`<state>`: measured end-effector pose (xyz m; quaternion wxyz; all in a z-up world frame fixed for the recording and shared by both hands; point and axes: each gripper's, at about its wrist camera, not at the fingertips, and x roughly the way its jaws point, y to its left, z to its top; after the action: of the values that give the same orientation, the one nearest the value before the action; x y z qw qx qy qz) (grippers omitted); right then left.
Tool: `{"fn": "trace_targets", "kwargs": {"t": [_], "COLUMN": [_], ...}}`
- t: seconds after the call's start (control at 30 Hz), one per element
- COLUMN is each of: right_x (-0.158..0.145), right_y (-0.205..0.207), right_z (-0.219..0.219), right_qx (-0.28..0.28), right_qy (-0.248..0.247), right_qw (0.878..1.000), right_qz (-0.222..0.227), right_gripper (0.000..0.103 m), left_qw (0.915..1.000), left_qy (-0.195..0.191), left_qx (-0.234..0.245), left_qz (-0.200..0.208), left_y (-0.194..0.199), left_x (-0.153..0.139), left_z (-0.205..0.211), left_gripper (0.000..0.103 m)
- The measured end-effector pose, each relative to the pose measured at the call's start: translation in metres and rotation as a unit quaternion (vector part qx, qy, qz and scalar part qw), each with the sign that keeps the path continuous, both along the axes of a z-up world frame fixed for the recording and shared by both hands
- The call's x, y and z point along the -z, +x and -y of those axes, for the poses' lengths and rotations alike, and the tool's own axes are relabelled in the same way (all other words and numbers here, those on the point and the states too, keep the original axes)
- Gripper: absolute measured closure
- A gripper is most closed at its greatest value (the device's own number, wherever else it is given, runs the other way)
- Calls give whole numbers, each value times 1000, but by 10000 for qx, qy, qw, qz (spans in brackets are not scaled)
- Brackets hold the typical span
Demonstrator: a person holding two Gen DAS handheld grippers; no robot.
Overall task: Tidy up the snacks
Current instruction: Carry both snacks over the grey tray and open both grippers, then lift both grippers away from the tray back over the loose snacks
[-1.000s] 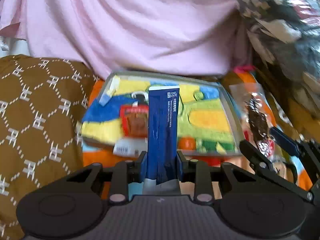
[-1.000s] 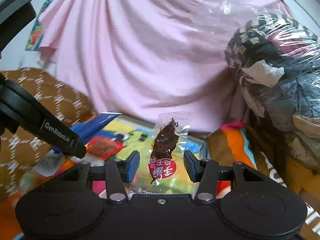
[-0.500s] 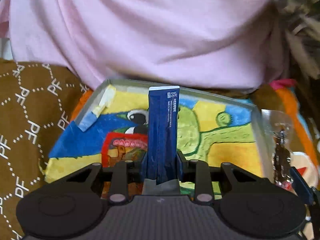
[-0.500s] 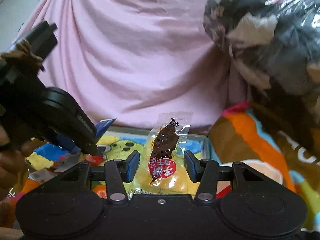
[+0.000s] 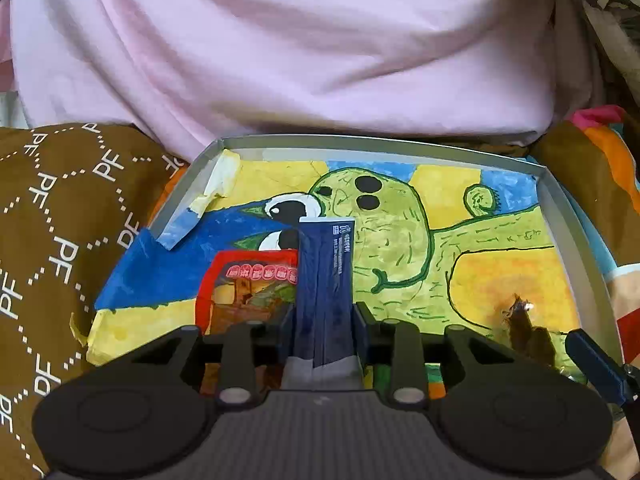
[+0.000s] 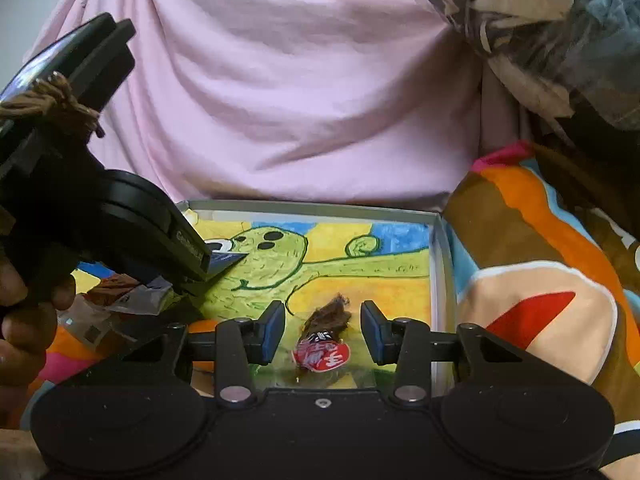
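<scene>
Pink cloth backs a shallow painted tray (image 5: pixel 556 200); left gripper (image 5: pixel 324 320) clamps an upright blue sachet (image 5: pixel 326 276) above it, right gripper (image 6: pixel 323 330) open around a clear-wrapped dark snack (image 6: pixel 326 338).

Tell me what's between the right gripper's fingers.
Right wrist view: the clear meat snack packet lies between the fingers of the right gripper, whose jaws have just been closing.

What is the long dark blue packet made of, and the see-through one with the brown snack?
The long dark blue stick packet looks like matte foil or plastic film: creased, with a flat sealed end. The clear brown-snack wrapper looks like glossy thin plastic: you see through it, and it glints.
</scene>
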<state>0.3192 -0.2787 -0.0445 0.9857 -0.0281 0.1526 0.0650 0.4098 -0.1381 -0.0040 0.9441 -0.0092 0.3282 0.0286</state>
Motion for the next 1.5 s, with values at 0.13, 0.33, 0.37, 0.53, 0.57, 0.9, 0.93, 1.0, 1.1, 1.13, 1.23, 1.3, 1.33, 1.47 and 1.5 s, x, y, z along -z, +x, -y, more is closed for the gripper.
{"fn": "trace_targets", "kwargs": {"t": [0.13,0.33,0.37,0.53,0.57,0.9,0.93,1.0,1.1,1.13,1.23,1.3,1.33,1.47,1.5], "right_x": [2,-1,-2,-15,-18,-71,-79,-92,-111,-117,-131,-138,-141,-146,-146], "right_y": [2,0,-1,-11,-14,-50,-55,-64,-81,-87,-105,-120,-128,-164,-172], "right_z": [1,2,2,5,6,7,7,9,10,10,7,3,0,-13,-16], "right_qx": [28,88,107,197,211,348,385,451,556,585,577,527,491,393,364], "right_qy": [28,48,63,72,76,82,123,210,305,321,340,310,278,147,134], "right_qw": [10000,9999,9999,9996,9995,9976,9973,9967,9957,9953,9952,9956,9959,9963,9965], "right_qz": [-70,-6,23,195,232,587,606,643,682,699,717,716,708,753,738], "right_gripper": [57,43,41,19,17,1,1,1,1,1,1,1,1,1,1], "left_qw": [10000,10000,10000,9998,9997,9949,9942,9930,9916,9912,9894,9887,9883,9874,9876], "left_qy": [56,58,37,-66,-76,-42,-36,-21,-23,-20,-34,-93,-132,-195,-166], "left_qx": [10,37,39,35,27,113,123,123,163,161,110,72,48,-37,-29], "left_qz": [0,56,84,185,244,997,1068,1171,1285,1311,1450,1496,1516,1571,1560], "left_y": [-1,-4,-5,-15,-18,-67,-75,-89,-110,-117,-142,-156,-163,-193,-199], "left_x": [1,-3,-4,-15,-19,-80,-87,-98,-113,-116,-127,-131,-133,-137,-136], "left_z": [2,1,0,-5,-5,-14,-15,-17,-22,-24,-33,-40,-44,-59,-62], "left_gripper": [65,47,43,24,19,1,0,0,0,0,0,0,0,0,0]}}
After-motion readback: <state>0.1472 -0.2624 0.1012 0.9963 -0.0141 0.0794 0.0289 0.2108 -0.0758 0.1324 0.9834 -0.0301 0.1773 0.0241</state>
